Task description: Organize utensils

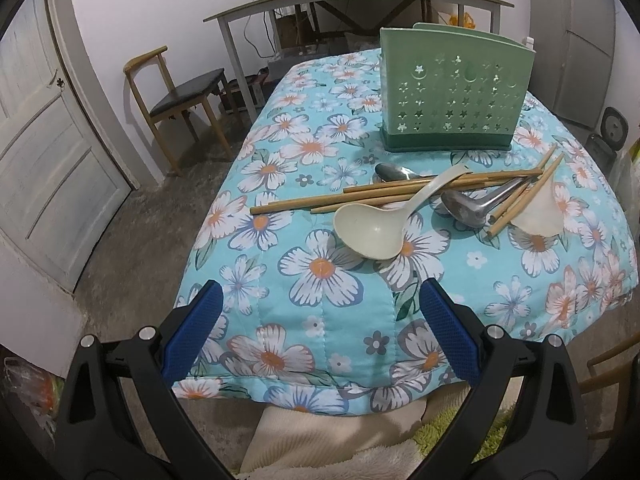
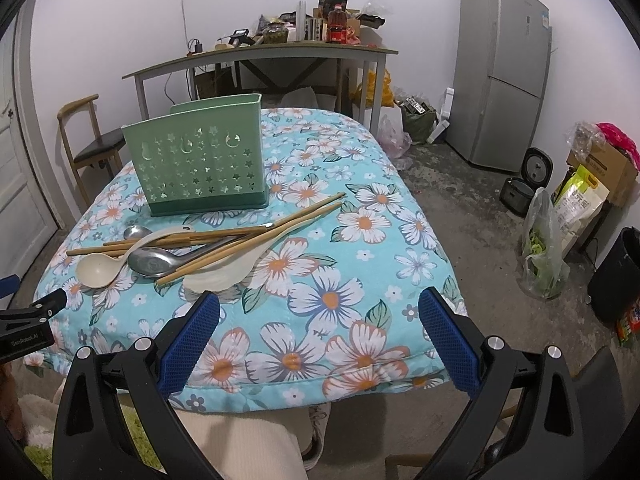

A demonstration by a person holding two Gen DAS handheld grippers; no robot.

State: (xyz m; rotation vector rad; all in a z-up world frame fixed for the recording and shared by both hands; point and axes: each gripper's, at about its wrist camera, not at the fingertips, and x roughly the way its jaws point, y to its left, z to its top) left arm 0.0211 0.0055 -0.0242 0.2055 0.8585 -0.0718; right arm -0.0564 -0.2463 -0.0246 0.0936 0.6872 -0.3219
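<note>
Two grippers hang over the near edge of the floral quilt, both with their blue pads spread wide and nothing between them: the left gripper and the right gripper. Neither touches any utensil.

Beyond them, toward the green holder, lies the heap of utensils. Nearest in the left wrist view is the cream ladle, bowl up, its handle running back over the bamboo chopsticks. Just beside it, on the side away from the door, a metal ladle rests with more chopsticks crossing its handle, and a white rice paddle lies touching those sticks at the outer end of the heap. A metal spoon pokes out from under the pile on the side closest to the holder.

Behind the heap stands the holder, upright on a darker green base, its front wall pierced with star and moon cut-outs. From the right wrist view the holder shows two compartments, a taller one behind a lower one; their insides are hidden by the walls, and nothing sticks up above the rims.

Past the holder stand a wooden chair, a cluttered grey table and a silver fridge.
</note>
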